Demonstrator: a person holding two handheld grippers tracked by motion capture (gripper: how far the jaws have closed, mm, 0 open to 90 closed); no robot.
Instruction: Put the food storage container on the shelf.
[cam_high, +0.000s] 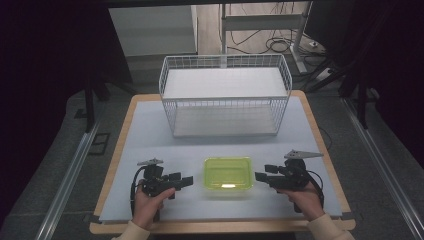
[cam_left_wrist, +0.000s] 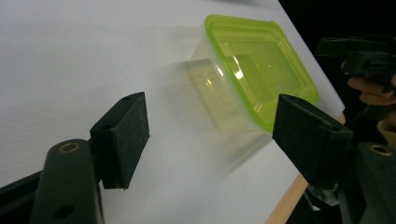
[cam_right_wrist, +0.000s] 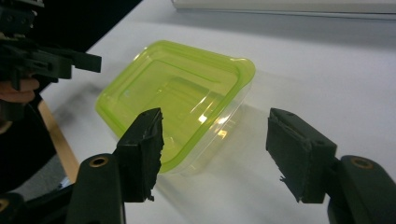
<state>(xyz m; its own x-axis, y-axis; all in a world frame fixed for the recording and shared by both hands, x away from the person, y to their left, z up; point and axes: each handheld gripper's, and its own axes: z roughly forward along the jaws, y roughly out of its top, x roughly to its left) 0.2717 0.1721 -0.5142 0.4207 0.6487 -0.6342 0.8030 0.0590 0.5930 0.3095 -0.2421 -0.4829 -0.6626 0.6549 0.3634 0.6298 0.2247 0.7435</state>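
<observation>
Lidded green container (cam_high: 228, 173) sits near the front edge of the counter (cam_high: 150, 125), midway between its left and right edges, lid on, nothing visible inside. White wire basket (cam_high: 225, 95) stands at the back of the counter, well apart from the container. Left gripper (cam_high: 181, 181) is just beside the container's left side, jaws apart and nothing between them; in the left gripper view the container (cam_left_wrist: 252, 70) lies ahead, not yet between the pads. Right gripper (cam_high: 261, 176) is just beside the right side, jaws wide apart, not touching; the right gripper view shows the container (cam_right_wrist: 177, 98) just beyond the jaws. Step in hand reads as the approach, both grippers lined up either side. Next move probably calls for bringing one set of jaws over the container's rim or wall and closing gently, since the clear plastic may flex or slide on the smooth surface
</observation>
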